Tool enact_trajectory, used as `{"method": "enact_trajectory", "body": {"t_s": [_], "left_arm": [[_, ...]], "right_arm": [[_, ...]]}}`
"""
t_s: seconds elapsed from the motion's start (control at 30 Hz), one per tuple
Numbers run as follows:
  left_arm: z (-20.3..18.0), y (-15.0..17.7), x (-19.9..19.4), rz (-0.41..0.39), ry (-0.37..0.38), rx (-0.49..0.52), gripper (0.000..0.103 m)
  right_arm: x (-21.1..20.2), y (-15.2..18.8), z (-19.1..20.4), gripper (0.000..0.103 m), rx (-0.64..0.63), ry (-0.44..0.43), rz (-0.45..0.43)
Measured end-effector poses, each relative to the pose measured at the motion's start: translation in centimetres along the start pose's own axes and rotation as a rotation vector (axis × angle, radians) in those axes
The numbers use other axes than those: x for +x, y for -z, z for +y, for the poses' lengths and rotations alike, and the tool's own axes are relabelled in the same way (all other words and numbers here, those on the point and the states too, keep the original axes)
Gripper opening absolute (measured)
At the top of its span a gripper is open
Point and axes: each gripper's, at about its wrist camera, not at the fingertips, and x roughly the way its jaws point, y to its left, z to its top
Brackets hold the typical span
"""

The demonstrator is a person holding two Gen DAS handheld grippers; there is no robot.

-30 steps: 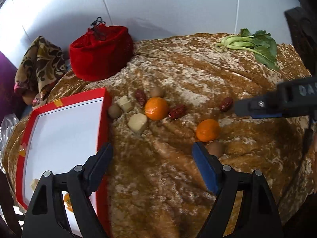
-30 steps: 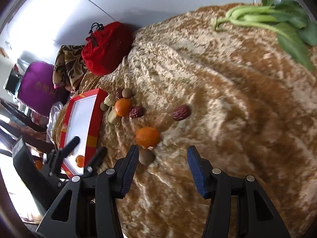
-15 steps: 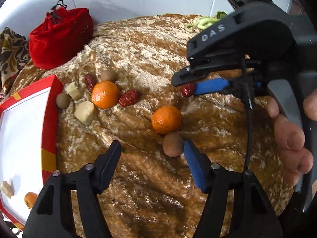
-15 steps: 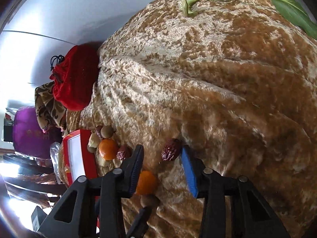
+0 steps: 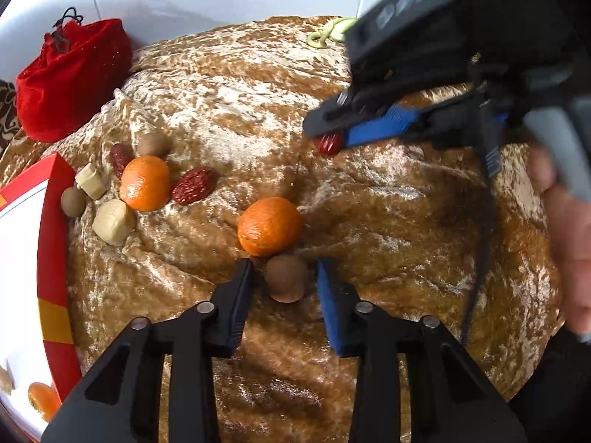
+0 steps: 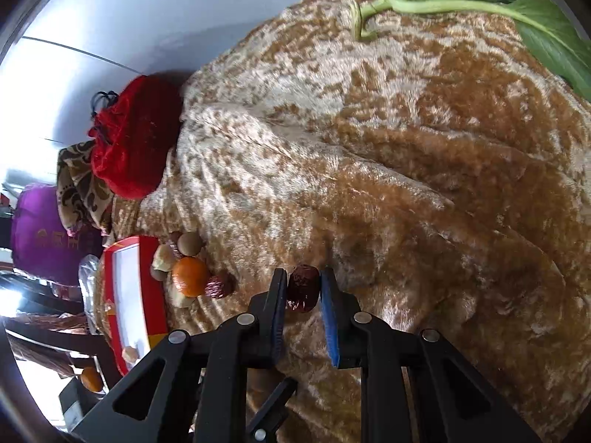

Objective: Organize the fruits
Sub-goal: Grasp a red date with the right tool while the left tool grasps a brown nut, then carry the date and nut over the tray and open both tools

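On brown cloth (image 5: 369,221): two oranges (image 5: 269,226), three dates (image 5: 194,185), three brown round fruits, two pale chunks (image 5: 112,221). Red tray (image 5: 55,258) at cloth's left edge holds orange, pale bits. Left gripper (image 5: 284,280) low, jaws apart, flanking brown round fruit (image 5: 286,282) untouched. Right gripper (image 6: 303,289) angled down, fingers nearly pinching date (image 6: 302,288) mid-cloth.

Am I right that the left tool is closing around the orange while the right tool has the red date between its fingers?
Not quite: in the left wrist view, the left tool brackets the small brown round fruit, with the orange just beyond its tips. The rest holds: the right tool does have the red date between its fingers.
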Motion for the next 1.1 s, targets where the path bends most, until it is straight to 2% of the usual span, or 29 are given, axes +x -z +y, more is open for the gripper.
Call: {"method": "enact_trajectory", "body": {"t_s": [0.07, 0.33, 0.67, 0.87, 1.1], "left_arm": [[-0.5, 0.1, -0.1, 0.001, -0.008, 0.028, 0.021], [-1.7, 0.6, -0.6, -0.017, -0.049, 0.074, 0.021], [-4.2, 1.5, -2.8, -0.063, -0.06, 0.102, 0.021], [-3.8, 2.5, -5.4, -0.113, -0.046, 0.094, 0.021], [-2.1, 2.5, -8.1, -0.176, -0.052, 0.058, 0.021]], "right_arm": [[-1.3, 0.2, -0.1, 0.019, 0.001, -0.03, -0.015], [-6.2, 1.5, -1.1, 0.019, 0.018, -0.134, -0.11], [-7.5, 4.4, -0.4, 0.019, -0.036, -0.126, -0.116], [-8.9, 4.7, -0.8, 0.019, -0.036, -0.142, -0.141], [-9.2, 5.0, 0.9, 0.019, -0.079, -0.16, -0.159]]}}
